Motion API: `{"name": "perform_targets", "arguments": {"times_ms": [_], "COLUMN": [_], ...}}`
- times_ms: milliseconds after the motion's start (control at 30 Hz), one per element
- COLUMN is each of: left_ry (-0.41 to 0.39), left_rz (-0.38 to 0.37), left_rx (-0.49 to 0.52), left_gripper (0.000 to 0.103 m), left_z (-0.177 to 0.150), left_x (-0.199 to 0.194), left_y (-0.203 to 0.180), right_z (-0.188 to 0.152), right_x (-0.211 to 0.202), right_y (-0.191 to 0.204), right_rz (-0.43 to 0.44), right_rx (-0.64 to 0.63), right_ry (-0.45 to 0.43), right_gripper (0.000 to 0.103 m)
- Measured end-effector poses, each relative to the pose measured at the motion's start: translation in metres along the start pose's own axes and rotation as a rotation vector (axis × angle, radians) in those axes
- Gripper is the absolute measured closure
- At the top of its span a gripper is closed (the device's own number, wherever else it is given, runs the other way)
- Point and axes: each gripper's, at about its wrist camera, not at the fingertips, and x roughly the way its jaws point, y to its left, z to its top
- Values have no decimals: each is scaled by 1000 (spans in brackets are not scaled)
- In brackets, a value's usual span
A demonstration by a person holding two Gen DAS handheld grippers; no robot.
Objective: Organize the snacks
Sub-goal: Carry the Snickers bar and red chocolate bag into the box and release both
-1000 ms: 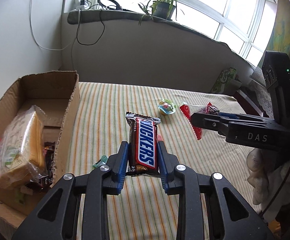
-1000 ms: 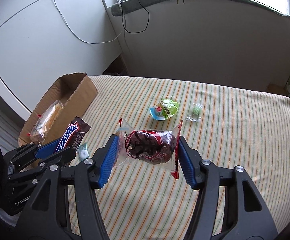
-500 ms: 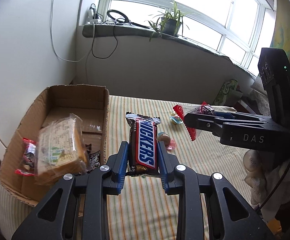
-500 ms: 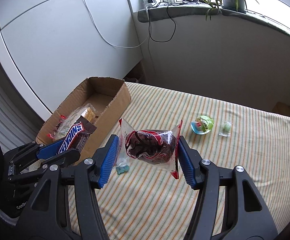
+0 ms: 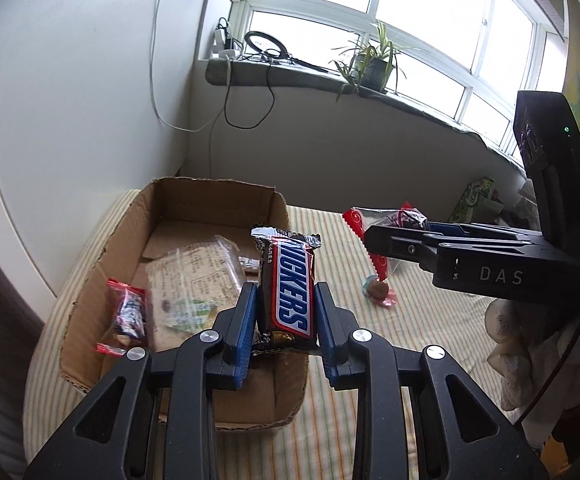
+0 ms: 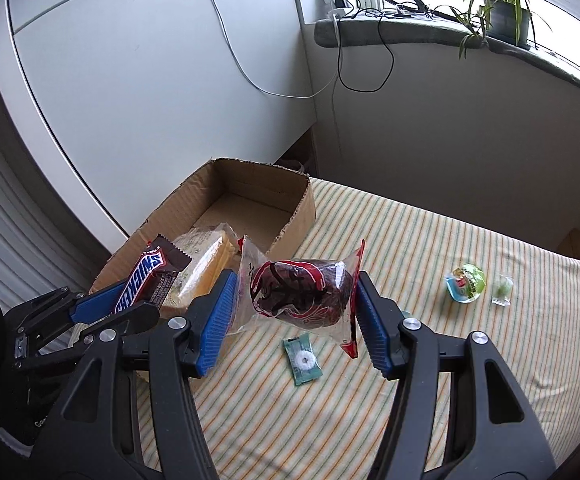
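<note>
- Your left gripper (image 5: 285, 322) is clamped on the Snickers bar (image 5: 286, 284), which stands on end between the blue pads, its long axis running away from you along the fingers.
- The cardboard box (image 5: 170, 216) lies directly below and ahead of that bar: in the left wrist view the bar hangs over the box's near right corner, so your left hand is the nearer one to the drop.
- Your right gripper (image 6: 292, 312) is closed on the clear red-printed bag with a dark cake inside (image 6: 300, 294), held crosswise between the pads. The box sits ahead and to its left; the bag hangs over the striped bedcover (image 6: 430, 248), just beside the box's right wall.
- The box's long axis runs away from you. Its near half already holds a wrapped sandwich pack (image 5: 194, 276) and a small red-edged packet (image 5: 128, 312); the far half looks bare, so I'd aim there.
- On the bedcover lie a green mint sachet (image 6: 302, 360) near the box's near corner, and a jelly cup (image 6: 466, 282) and a small clear-wrapped sweet (image 6: 502, 289) well towards the right edge.
- The room: a white wall with cables on the left, a window sill with a potted plant (image 5: 372, 64) beyond.
</note>
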Motion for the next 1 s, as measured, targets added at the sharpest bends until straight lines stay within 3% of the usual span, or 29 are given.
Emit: {"name": "perform_targets", "arguments": {"times_ms": [533, 1000], "left_ry": [11, 23], "left_rz": [49, 66], "left_rx": [-74, -101], "left_gripper": [76, 76], "left_z": [6, 2], "left_x": [11, 18], "left_y": [54, 66], "right_z": [27, 29], "right_x": [56, 75], "right_y": [33, 47], "right_rz": [40, 59], "right_rx": [-42, -59], "right_ry": [40, 61], "right_gripper": [42, 41]}}
